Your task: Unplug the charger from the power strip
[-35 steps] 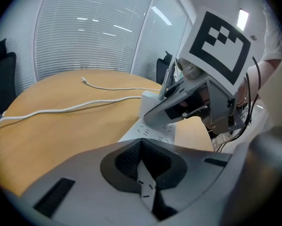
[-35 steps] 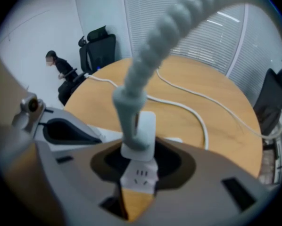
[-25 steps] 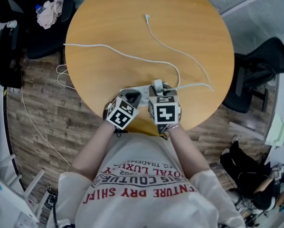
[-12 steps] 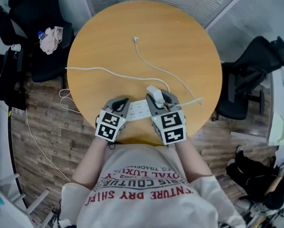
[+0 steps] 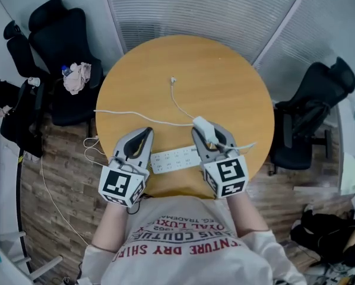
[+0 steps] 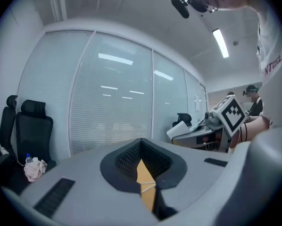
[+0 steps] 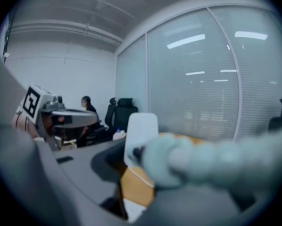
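In the head view a white power strip (image 5: 171,160) lies flat near the front edge of the round wooden table (image 5: 225,70). My right gripper (image 5: 208,134) hangs above the strip's right end, shut on the white charger (image 5: 199,123), which is clear of the strip. In the right gripper view the charger (image 7: 141,131) stands between the jaws, with a blurred pale cable in front. Its thin white cable (image 5: 178,103) trails across the table to a small plug (image 5: 173,80). My left gripper (image 5: 146,131) hovers above the strip's left end, shut and empty (image 6: 143,147).
The strip's own white cord (image 5: 130,116) runs left off the table edge and loops on the wood floor. Black office chairs stand at the left (image 5: 65,34) and right (image 5: 311,100). A cloth and a bottle (image 5: 78,76) lie on the left chair. Glass walls with blinds stand behind.
Both grippers have risen off the table. The right one lifted the charger up out of the strip, and the left one came off the strip's left end.
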Demonstrator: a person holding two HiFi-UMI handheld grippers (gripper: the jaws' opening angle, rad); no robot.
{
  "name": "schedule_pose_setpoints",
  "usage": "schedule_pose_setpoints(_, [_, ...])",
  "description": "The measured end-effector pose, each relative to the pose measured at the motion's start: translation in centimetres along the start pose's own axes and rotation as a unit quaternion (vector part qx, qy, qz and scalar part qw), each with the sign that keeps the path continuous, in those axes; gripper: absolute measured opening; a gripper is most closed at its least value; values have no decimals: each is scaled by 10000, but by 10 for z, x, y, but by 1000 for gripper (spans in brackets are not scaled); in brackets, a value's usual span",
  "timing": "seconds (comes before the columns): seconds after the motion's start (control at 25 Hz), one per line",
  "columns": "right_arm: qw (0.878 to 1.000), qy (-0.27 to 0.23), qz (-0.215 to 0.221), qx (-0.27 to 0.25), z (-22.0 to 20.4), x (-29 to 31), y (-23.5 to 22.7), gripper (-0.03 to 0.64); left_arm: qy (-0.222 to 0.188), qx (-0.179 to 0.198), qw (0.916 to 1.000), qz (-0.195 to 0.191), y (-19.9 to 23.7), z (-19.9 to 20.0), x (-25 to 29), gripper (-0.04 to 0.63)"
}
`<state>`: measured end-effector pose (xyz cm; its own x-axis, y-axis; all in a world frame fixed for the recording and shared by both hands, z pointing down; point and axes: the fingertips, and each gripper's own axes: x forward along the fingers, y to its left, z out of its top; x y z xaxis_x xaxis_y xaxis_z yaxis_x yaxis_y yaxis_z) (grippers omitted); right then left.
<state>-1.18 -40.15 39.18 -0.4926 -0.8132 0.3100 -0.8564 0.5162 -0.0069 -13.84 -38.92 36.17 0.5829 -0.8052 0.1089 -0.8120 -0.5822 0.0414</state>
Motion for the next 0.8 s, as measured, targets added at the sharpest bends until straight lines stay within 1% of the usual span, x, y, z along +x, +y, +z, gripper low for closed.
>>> schedule_pose_setpoints(0.04, [9999,-115,16,-18,5,-3,1,155,-156,12,9999,36,0,8,-5,29])
schedule_pose_setpoints(0.12, [9994,-343,50,-9,15,-8,3,155,-318,91,9994,119,0,17,-14,29])
schedule_pose_setpoints(0.28, [9979,-632,114,88,27,-14,5,155,-413,191,9987,249,5,21,-21,30])
schedule_pose_setpoints(0.44, [9981,-601,152,61,26,-14,6,155,-403,88,9987,287,7,19,-21,29])
schedule_pose_setpoints(0.8, [9985,-498,149,143,21,-11,5,155,-349,104,9990,243,3,16,-14,29])
